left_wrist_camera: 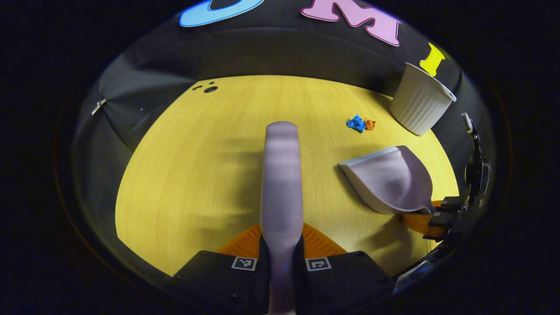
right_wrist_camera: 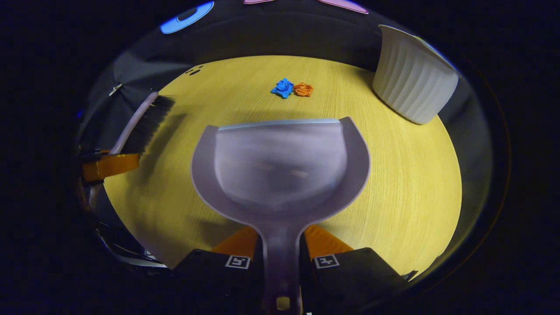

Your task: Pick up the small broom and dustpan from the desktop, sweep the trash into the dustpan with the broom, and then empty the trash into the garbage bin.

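On the left side of the yellow wooden desk [right_wrist_camera: 393, 175], the left gripper [left_wrist_camera: 281, 245] is clenched on the handle of the small broom [left_wrist_camera: 281, 175], both fingers pressing its sides; in the left gripper view the pale handle runs straight ahead from between them. In the right gripper view the broom shows at the far left, its dark bristles [right_wrist_camera: 148, 120] hanging over the desk's left edge.

Toward the middle, the right gripper [right_wrist_camera: 282, 258] grasps the stem of the dustpan [right_wrist_camera: 280, 166], both fingers against it. The pan's open mouth faces away from the gripper, with its front lip toward the trash; whether the lip touches the desk cannot be told.

Beyond the lip, apart from it, lie the crumpled blue scrap [right_wrist_camera: 282, 87] and, touching its right side, the orange scrap [right_wrist_camera: 302, 89]. At the far right corner stands the white ribbed garbage bin [right_wrist_camera: 411, 83], upright, well apart from the scraps.
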### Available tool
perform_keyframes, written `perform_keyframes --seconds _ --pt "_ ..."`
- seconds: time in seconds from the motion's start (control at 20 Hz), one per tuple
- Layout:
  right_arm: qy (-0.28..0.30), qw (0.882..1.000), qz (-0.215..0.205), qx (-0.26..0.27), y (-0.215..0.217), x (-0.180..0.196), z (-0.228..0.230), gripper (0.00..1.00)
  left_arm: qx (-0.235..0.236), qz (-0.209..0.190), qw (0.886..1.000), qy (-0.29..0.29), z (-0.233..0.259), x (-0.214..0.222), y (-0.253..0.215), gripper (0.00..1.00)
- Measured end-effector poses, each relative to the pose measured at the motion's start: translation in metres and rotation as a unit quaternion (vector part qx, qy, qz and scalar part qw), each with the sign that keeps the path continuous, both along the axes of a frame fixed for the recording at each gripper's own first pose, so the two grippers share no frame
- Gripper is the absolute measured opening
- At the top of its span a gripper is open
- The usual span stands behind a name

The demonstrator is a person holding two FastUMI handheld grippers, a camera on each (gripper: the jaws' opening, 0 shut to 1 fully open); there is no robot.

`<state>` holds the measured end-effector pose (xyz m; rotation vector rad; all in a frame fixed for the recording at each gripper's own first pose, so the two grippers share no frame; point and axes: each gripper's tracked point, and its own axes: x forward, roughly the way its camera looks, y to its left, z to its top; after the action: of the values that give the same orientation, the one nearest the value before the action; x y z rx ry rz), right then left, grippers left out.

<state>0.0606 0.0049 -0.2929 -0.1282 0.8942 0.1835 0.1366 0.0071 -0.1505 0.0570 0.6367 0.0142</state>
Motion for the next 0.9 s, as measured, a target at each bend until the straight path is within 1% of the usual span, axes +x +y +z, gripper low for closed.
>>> perform_keyframes --seconds 0.05,0.2,0.25,0.3,0.35,0.4,0.5,0.55,0.6,0.65,0.75,0.9 --pt "0.0 1.0 0.0 -0.002 -0.006 0.0 0.001 0.38 0.005 -0.008 1.0 0.002 0.003 0.011 -0.003 0.27" --pt "0.004 1.0 -0.013 0.004 -0.028 0.002 0.002 0.38 0.014 -0.033 0.999 0.013 0.009 0.049 -0.011 0.27" --pt "0.006 1.0 -0.017 0.01 -0.034 0.002 0.004 0.34 0.017 -0.039 0.999 0.018 0.011 0.062 -0.013 0.26" --pt "0.009 1.0 -0.02 0.018 -0.04 0.001 0.006 0.37 0.02 -0.046 0.999 0.022 0.014 0.077 -0.016 0.27" --pt "0.012 0.999 -0.02 0.023 -0.047 0.0 0.009 0.37 0.025 -0.056 0.998 0.024 0.016 0.092 -0.02 0.27" --pt "0.013 1.0 -0.016 0.021 -0.055 -0.002 0.012 0.37 0.031 -0.067 0.997 0.027 0.019 0.108 -0.025 0.27" --pt "0.014 1.0 -0.003 0.008 -0.073 -0.006 0.016 0.38 0.025 -0.09 0.995 0.036 0.021 0.137 -0.042 0.25" --pt "0.017 1.0 0.002 0.004 -0.08 -0.007 0.017 0.41 0.027 -0.099 0.994 0.042 0.023 0.149 -0.048 0.27" --pt "0.021 1.0 0.004 0.002 -0.086 -0.007 0.017 0.41 0.042 -0.109 0.992 0.046 0.026 0.162 -0.051 0.26" --pt "0.022 1.0 0.005 0.0 -0.091 -0.007 0.017 0.37 0.064 -0.123 0.989 0.048 0.029 0.174 -0.053 0.27" --pt "0.023 1.0 0.012 -0.013 -0.099 -0.006 0.014 0.38 0.119 -0.159 0.979 0.051 0.033 0.196 -0.06 0.26" --pt "0.032 0.999 0.021 -0.014 -0.1 -0.009 0.01 0.37 0.187 -0.224 0.955 0.061 0.033 0.217 -0.08 0.25"
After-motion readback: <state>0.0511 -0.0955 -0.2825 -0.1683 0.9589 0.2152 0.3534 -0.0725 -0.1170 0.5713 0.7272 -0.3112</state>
